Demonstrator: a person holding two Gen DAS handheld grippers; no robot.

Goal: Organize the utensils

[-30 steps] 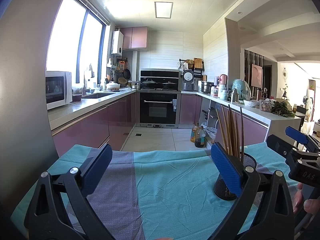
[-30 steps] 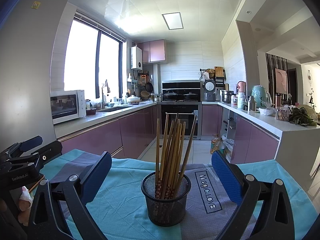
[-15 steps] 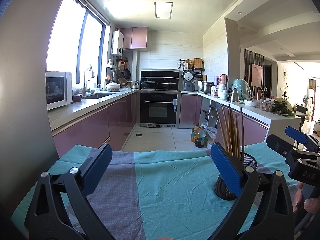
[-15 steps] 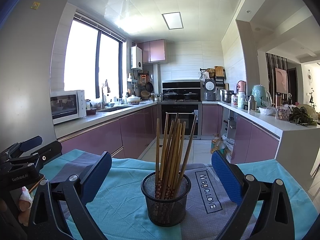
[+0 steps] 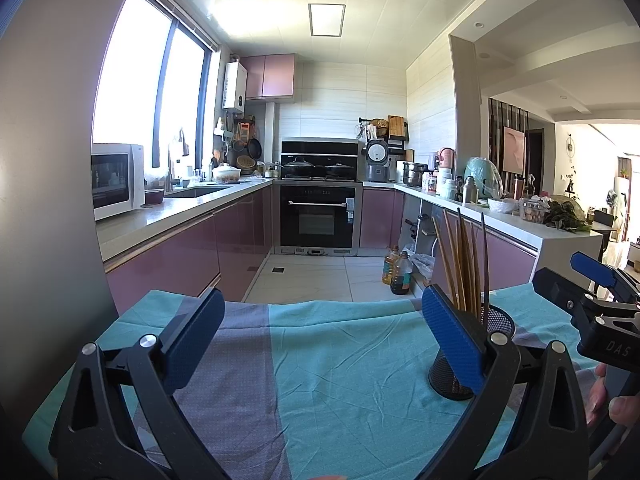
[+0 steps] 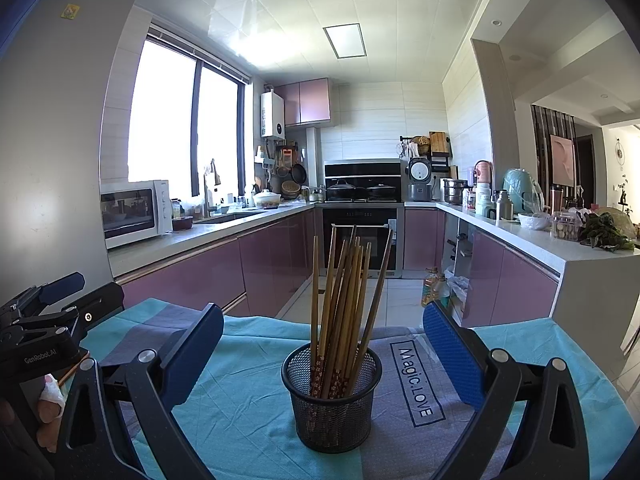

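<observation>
Over tablecloth (image 5: pixel 340 360), both claws (image 6: pixel 320 344) wide, empty.

One mesh holder (image 6: pixel 331 396), about ten chopsticks (image 6: pixel 344 304), two tools, one cloth (image 6: pixel 248 412).

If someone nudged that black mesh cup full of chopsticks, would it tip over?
Probably fairly easily. The mesh cup looks light, and the chopsticks stand far above its rim, leaning outward. The wrinkled tablecloth under it may also catch rather than let it slide.

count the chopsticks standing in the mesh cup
About 10 chopsticks, all upright and fanned in the black mesh cup on the teal cloth; overlap may hide some.
</observation>
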